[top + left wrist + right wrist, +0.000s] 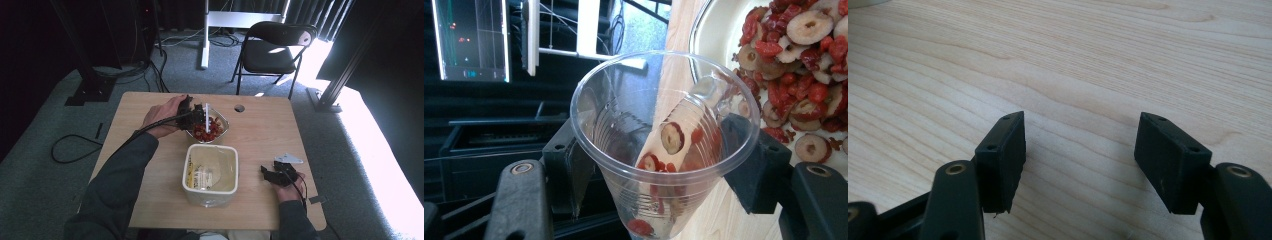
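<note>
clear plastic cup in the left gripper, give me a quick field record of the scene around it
cup: clear plastic cup, tilted, a few red and sliced dried fruit pieces inside
held by: left gripper, jaws on both sides of the cup
source: glass bowl of dried fruit, beside the cup
other container: white rectangular tub, open, at table centre
right gripper: open, empty, above bare wooden table

A black folding chair (274,50) is seen on the grey carpet (45,145) behind the wooden table (265,127) — bright light is thrown on its seat. A black cable (70,147) is looped on the floor at the left. A lit screen (470,40) is seen in the left gripper view.
</note>
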A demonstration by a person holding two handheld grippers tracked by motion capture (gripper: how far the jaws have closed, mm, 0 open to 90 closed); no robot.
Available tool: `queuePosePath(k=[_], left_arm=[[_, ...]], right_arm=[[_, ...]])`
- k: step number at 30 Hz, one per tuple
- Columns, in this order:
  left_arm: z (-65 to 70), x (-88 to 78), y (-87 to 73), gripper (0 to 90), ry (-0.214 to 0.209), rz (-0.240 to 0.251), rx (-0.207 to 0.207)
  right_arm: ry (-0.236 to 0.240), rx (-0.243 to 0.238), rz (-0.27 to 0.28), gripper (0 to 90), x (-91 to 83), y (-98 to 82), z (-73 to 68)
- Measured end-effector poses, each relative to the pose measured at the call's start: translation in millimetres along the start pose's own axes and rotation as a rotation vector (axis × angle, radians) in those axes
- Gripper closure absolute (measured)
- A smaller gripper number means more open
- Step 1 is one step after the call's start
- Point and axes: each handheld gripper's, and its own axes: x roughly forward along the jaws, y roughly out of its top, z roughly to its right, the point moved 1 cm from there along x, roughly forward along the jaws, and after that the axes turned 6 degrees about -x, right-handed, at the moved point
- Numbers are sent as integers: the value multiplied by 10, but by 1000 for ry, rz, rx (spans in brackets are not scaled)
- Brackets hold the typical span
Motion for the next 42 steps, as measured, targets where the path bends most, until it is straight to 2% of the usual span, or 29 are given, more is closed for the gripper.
queuePosePath(k=[1, 6, 10, 15, 26, 35, 40, 42], left_arm=[[1, -1, 4, 353, 3, -3, 15], [38, 1, 18, 354, 15, -9, 40], [65, 1, 41, 354, 30, -30, 81], [54, -23, 77, 355, 53, -40, 117], [67, -30, 103, 358, 69, -52, 142], [59, -29, 119, 360, 101, -84, 184], [33, -50, 121, 360, 113, -84, 186], [41, -44, 118, 360, 120, -94, 201]], right_arm=[[0, 0, 0, 366, 0, 0, 0], [1, 0, 0, 366, 0, 0, 0], [1, 1, 0, 366, 0, 0, 0], [0, -1, 2, 366, 2, 1, 1], [1, -1, 2, 366, 4, 1, 0], [2, -2, 3, 366, 4, 1, 1], [2, -2, 3, 366, 5, 1, 1], [2, -2, 4, 366, 6, 2, 1]])
